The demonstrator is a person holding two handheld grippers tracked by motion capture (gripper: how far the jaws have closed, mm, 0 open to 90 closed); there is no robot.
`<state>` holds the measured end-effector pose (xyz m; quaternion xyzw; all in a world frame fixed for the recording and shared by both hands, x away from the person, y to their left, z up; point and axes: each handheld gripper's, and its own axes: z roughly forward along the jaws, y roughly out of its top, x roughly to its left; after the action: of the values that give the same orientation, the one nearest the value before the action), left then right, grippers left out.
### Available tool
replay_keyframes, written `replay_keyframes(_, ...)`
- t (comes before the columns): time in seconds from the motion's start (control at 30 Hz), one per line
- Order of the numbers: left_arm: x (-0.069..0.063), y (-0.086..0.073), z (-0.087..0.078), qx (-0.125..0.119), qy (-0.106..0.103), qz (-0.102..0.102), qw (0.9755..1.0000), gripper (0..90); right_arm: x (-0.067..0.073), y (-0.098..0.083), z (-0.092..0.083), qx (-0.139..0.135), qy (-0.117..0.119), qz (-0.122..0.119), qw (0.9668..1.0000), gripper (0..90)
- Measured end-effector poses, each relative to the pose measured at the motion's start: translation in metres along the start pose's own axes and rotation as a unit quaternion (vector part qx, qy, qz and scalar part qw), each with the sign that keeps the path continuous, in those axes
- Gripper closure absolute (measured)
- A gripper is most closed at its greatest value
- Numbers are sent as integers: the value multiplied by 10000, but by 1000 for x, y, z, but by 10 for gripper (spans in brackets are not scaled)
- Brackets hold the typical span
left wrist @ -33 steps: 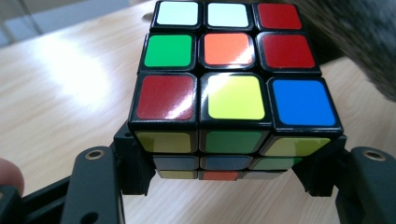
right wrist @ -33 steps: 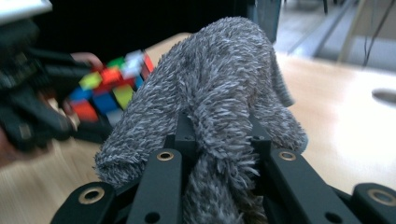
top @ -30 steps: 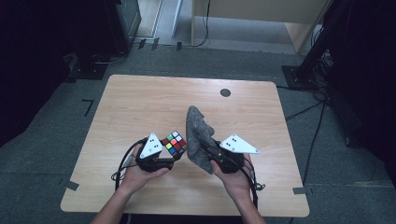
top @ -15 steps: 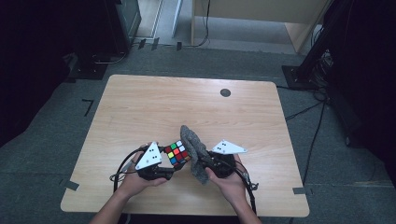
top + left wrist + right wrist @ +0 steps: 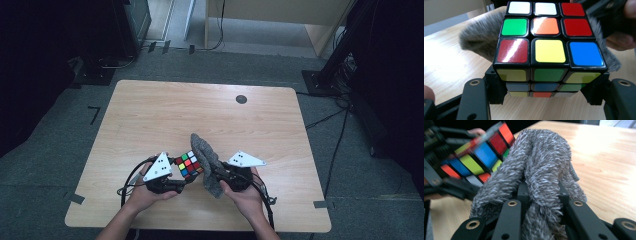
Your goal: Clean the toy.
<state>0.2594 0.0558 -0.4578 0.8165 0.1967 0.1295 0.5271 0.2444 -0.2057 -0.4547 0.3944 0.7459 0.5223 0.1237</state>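
Observation, cleaning step in progress: the puzzle cube (image 5: 189,165) is being held up off the wooden surface (image 5: 165,115) while the grey fuzzy cloth (image 5: 207,162) is being pressed against its far side.

Risks first. The cube is sitting between the left gripper's (image 5: 544,96) fingers (image 5: 475,100) by its lower layers only, with its top two layers standing clear above the fingertips. A sideways push from the cloth is likely to twist a layer or lever the cube out of the clamp, dropping it onto the surface below. The cloth is bunched, and loose pile is hanging down past the right gripper's (image 5: 541,192) fingers (image 5: 510,216); a hard wipe could be dragging the bundle out from between them. The two grippers are also working very near each other, so a finger could be knocking the cube's corner.

Left fingers: clenched on the cube, contacting its two opposite lower sides.

Right fingers: clamped on the folded cloth, which is bulging forward and upward beyond the tips. In the right gripper view the cloth appears to be touching the cube's side just left of the fingers, though actual contact is hard to confirm because that edge is blurred.
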Motion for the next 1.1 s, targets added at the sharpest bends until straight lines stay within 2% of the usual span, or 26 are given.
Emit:
replay_keyframes(0.07, 0, -1, 3, 127, 69, -12, 9999, 341, 1, 3, -4, -95, -52, -16, 9999, 745)
replay_keyframes(0.13, -1, -2, 5, 211, 4, 25, 9998, 340, 5, 9, -11, -317, -8, -20, 9995, 745)
replay_keyframes(0.2, -3, -2, 6, 189, 10, 34, 9998, 340, 12, 14, -16, -456, 24, -128, 9989, 744)
replay_keyframes(0.27, -3, -1, 6, 149, -30, 38, 9999, 340, 14, 16, -17, -464, 7, -201, 9987, 743)
replay_keyframes(0.4, -4, 1, 5, 85, 17, 78, 9999, 340, 10, 9, -11, -327, -13, -86, 9994, 741)
replay_keyframes(0.43, -4, 1, 3, 63, 49, 102, 9999, 340, 5, 2, -4, -135, -38, 42, 9999, 741)
replay_keyframes(0.57, -2, 1, 2, 38, 90, 70, 9999, 340, 1, -2, 0, 51, -84, 93, 9999, 740)
replay_keyframes(0.63, 0, 0, 3, 89, 158, 45, 9998, 340, 3, 4, -8, -188, -133, 57, 9997, 740)
replay_keyframes(0.7, 0, 0, 3, 86, 110, 30, 9999, 341, 8, 10, -16, -473, -47, -17, 9989, 739)
replay_keyframes(0.77, -1, 1, 3, 13, 39, 5, 10000, 341, 13, 14, -19, -575, 5, -128, 9983, 738)
replay_keyframes(0.83, -2, 2, 1, -44, 20, -3, 10000, 340, 16, 12, -16, -511, 47, -119, 9986, 737)
replay_keyframes(0.9, -1, 2, 0, -31, 35, -25, 10000, 340, 15, 7, -12, -519, 47, 11, 9986, 739)
replay_keyframes(0.97, 1, 3, -1, -72, 2, -91, 9999, 340, 11, 3, -8, -388, 31, 115, 9992, 740)
replay_keyframes(1.1, 4, 4, -4, -159, -77, -175, 9997, 340, 7, -2, -2, -153, -16, 163, 9997, 739)
